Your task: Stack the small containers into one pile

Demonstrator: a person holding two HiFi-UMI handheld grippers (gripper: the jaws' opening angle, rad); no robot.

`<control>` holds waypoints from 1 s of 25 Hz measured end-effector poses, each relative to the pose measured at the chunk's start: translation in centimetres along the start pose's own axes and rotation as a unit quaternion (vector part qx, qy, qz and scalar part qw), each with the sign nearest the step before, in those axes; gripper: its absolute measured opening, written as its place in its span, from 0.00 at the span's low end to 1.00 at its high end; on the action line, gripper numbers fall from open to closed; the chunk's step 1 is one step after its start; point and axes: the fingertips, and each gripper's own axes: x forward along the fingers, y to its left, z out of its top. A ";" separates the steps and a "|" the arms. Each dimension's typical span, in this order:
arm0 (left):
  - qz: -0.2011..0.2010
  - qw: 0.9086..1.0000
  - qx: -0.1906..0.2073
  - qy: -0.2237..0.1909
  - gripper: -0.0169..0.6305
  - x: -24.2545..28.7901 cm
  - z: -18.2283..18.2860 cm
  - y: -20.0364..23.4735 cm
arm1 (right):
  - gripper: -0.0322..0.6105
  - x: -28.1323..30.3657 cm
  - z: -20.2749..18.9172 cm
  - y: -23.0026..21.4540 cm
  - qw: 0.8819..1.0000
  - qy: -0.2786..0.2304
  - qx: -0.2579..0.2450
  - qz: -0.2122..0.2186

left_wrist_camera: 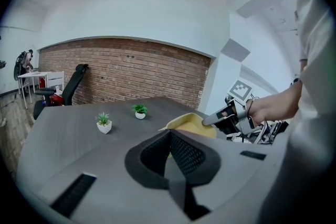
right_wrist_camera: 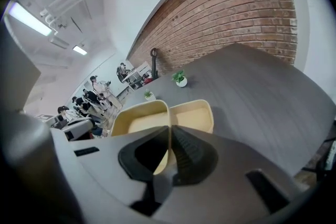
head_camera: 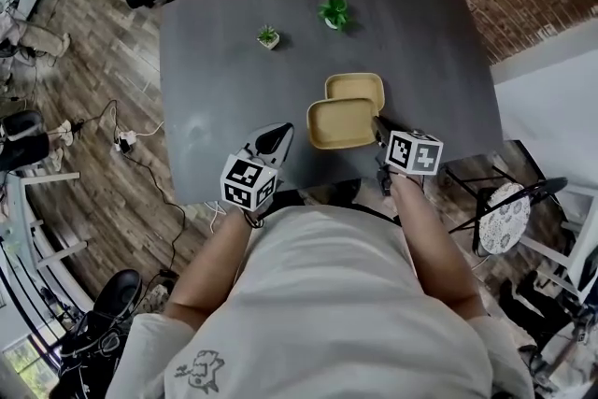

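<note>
Head view: our own torso fills the lower half, and both hands are mostly hidden under the marker cubes, so we see only the forearms reaching out over the near edge of the grey table (head_camera: pixel 215 61). The left gripper (head_camera: pixel 278 135) points forward and to the right, just left of the near container (head_camera: pixel 338 124) and apart from it. The right gripper (head_camera: pixel 377 124) meets that container's right rim. The near container overlaps the near edge of the far container (head_camera: pixel 357 87). We cannot tell from here whether it is lifted off the table. Two small potted plants (head_camera: pixel 268 36) (head_camera: pixel 334 12) stand well beyond.

Left gripper view: the left gripper (left_wrist_camera: pixel 170 134) has its jaws pressed together with nothing between them. The near container (left_wrist_camera: pixel 191 124) is only partly seen, its lower part cut off behind the jaw tips. At its right rim is the right gripper (left_wrist_camera: pixel 211 119), borne by a hand (left_wrist_camera: pixel 268 107) coming in from the right.

Right gripper view: the right gripper (right_wrist_camera: pixel 169 131) angles down at the table (right_wrist_camera: pixel 252 92), its jaws nearly together and clamped on the thin side wall of the near container (right_wrist_camera: pixel 137 120). That wall runs straight into the seam between the pads. The far container (right_wrist_camera: pixel 195 115) sits right against it on the right. The gripper body hides the near ends of both containers.
</note>
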 end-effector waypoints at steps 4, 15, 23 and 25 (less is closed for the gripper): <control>0.005 1.000 0.003 -0.003 0.04 1.3 0.4 -2.2 | 0.09 -1.8 0.3 -2.1 1.000 -0.004 0.000 0.007; 0.020 1.000 0.019 -0.015 0.04 3.8 1.5 -8.2 | 0.09 -5.6 0.8 -6.8 1.000 -0.009 -0.010 0.026; 0.030 0.999 0.024 -0.020 0.04 4.1 1.6 -9.6 | 0.09 -6.2 0.8 -8.1 0.999 -0.010 -0.007 0.032; 0.032 0.999 0.023 -0.023 0.04 4.3 1.7 -9.3 | 0.09 -6.0 0.9 -8.2 0.999 -0.008 -0.005 0.032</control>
